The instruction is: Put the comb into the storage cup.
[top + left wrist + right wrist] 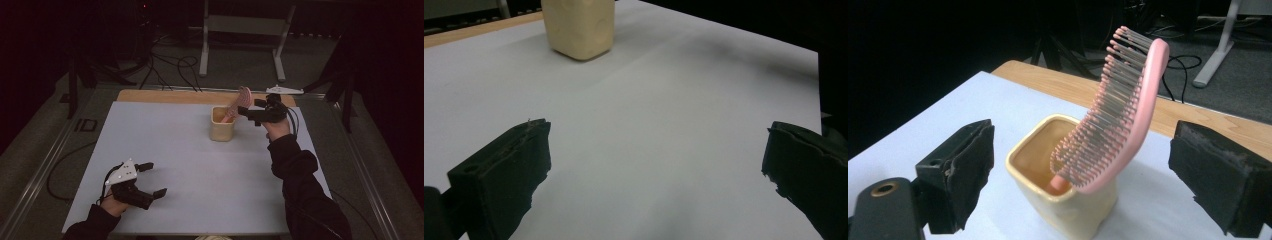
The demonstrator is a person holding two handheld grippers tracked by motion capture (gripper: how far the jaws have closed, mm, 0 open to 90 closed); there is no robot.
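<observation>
Nearest the camera in the high view is my left gripper (pixel 150 179), low at the near left of the counter (pixel 200 165), its jaws spread apart with only bare pale surface between them. My left hand is mostly cut off by the bottom edge there, so only a dark cuff shows. In the left gripper view the two black jaws stand wide at the bottom corners, and the cream cup (pixel 580 27) sits far off, its top cropped by the upper edge.

My right gripper (pixel 252 111) is at the far right, held just right of the cup (pixel 222 123), jaws apart and clamped on nothing. In the right gripper view the pink hairbrush (pixel 1118 120) stands handle-down in the cup (pixel 1058 195), leaning up and to the right, bristles toward my left jaw. It lies between the jaws, and neither pad touches it. The handle's lower end is hidden inside the cup, and the cup's base is cut off at the bottom edge.

Beyond the counter's far wooden edge the room is dark; I can make out cables on the floor and a pale frame (pixel 245 35), little else.
</observation>
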